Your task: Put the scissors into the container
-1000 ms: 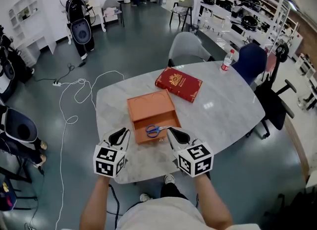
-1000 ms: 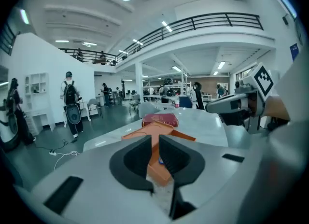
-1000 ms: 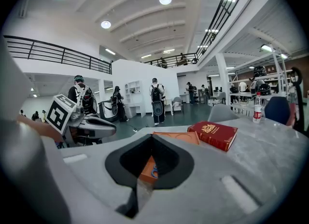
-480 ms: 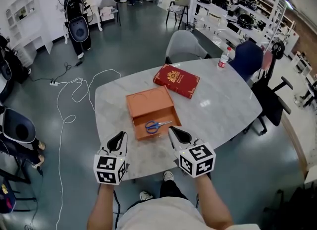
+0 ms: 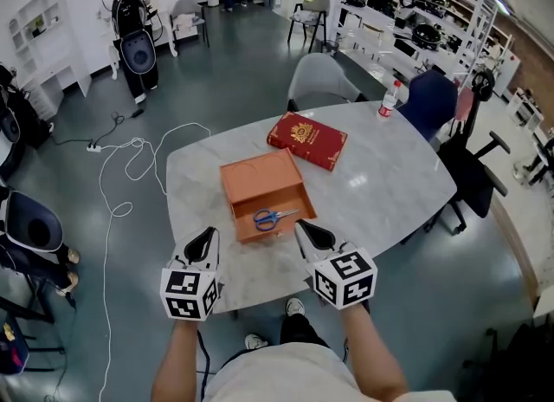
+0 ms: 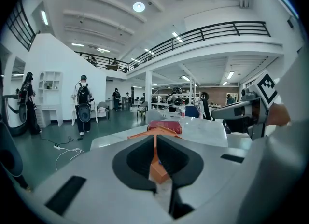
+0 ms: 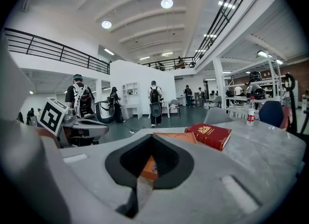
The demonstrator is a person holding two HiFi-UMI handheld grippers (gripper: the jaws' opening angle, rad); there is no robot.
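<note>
Blue-handled scissors [image 5: 273, 217] lie inside the open orange container [image 5: 251, 179] on the marble table [image 5: 381, 184], near the container's front wall. My left gripper [image 5: 206, 237] hangs shut and empty by the table's near edge, left of the container's front corner. The right gripper [image 5: 312, 234] is also shut and empty, just right of that front wall and apart from it. In the left gripper view the container [image 6: 159, 171] shows ahead as an orange sliver in the slit of the left gripper [image 6: 155, 138]. The right gripper view shows the container [image 7: 176, 136] beyond the right gripper [image 7: 152, 138].
A red book [image 5: 307, 140] lies behind the container, and a bottle [image 5: 386, 99] stands at the table's far right edge. A grey chair [image 5: 322, 84] and a blue chair [image 5: 433, 101] stand at the far side. A white cable [image 5: 130, 162] trails on the floor to the left.
Both grippers have drawn back from the container toward the table's near edge. The right one has moved away from the scissors, which stay lying in the container.
</note>
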